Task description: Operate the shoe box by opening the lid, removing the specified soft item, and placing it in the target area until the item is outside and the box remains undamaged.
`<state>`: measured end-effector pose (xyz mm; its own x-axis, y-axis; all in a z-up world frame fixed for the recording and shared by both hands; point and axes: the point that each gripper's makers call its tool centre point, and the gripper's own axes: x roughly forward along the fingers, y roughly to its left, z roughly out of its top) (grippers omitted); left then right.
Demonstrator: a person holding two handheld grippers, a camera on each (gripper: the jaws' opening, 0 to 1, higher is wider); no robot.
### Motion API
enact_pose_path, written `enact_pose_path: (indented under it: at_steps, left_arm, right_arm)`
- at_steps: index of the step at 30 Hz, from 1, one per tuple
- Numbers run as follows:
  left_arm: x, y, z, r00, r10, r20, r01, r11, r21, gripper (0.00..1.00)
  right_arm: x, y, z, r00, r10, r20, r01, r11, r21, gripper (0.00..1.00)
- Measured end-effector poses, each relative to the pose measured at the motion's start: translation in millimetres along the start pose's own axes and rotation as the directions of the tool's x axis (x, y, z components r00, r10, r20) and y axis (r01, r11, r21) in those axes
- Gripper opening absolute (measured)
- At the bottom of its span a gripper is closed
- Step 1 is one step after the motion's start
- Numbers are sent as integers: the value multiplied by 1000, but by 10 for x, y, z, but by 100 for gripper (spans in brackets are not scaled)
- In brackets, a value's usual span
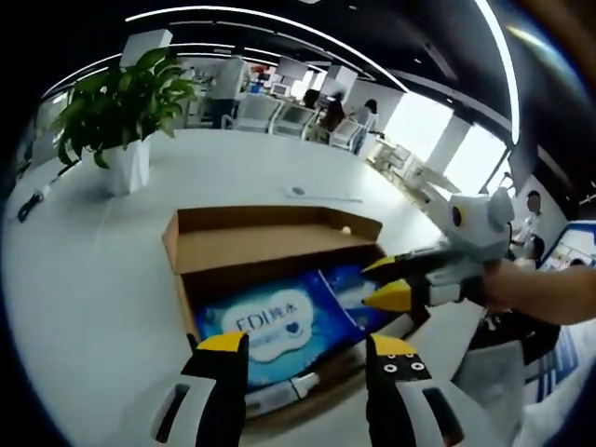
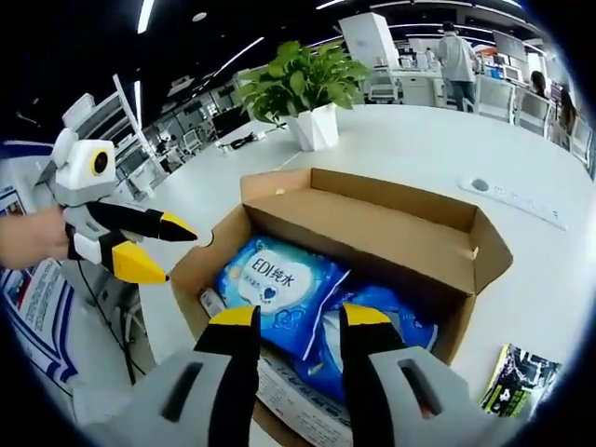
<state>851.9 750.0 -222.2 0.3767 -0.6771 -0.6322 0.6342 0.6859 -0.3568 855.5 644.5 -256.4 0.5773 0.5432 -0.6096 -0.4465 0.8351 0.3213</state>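
An open brown cardboard shoe box lies on the white table, its lid folded back. Inside lies a blue and white soft pack of wipes printed "EDI". My left gripper hovers open above the box's near edge, with nothing between its jaws. My right gripper comes in from the right, open, its yellow tips over the box's right end. In the right gripper view the same box holds the wipes pack and a second blue pack. There my right gripper is open over the packs, and my left gripper is open beside the box's left wall.
A potted green plant stands on the table behind the box. A white power strip lies at the far side, and a printed leaflet lies near the box's right end. Desks, chairs and people are in the background.
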Motion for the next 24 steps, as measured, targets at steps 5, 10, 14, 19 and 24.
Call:
enact_pose_path:
  at_steps: [5,10,14,19,24]
  left_arm:
    - [68,55,-5,1000,-13,-9,13,1000,-3,51]
    - [97,77,-3,1000,-22,-20,22,1000,-3,51]
    - [100,106,-10,999,-26,-21,26,1000,-6,51]
    - [114,149,-43,999,-27,-28,27,1000,-10,51]
    - [129,203,-64,999,-28,-34,28,999,-17,51]
  right_arm:
    - [91,-30,-29,1000,-1,-12,1,1000,7,30]
    - [114,0,-59,1000,-4,-18,5,1000,18,30]
    - [160,2,-65,1000,-3,-22,4,1000,22,28]
    - [189,33,-85,1000,-2,-28,3,1000,24,26]
    - [305,-67,-98,999,-4,-37,5,1000,31,26]
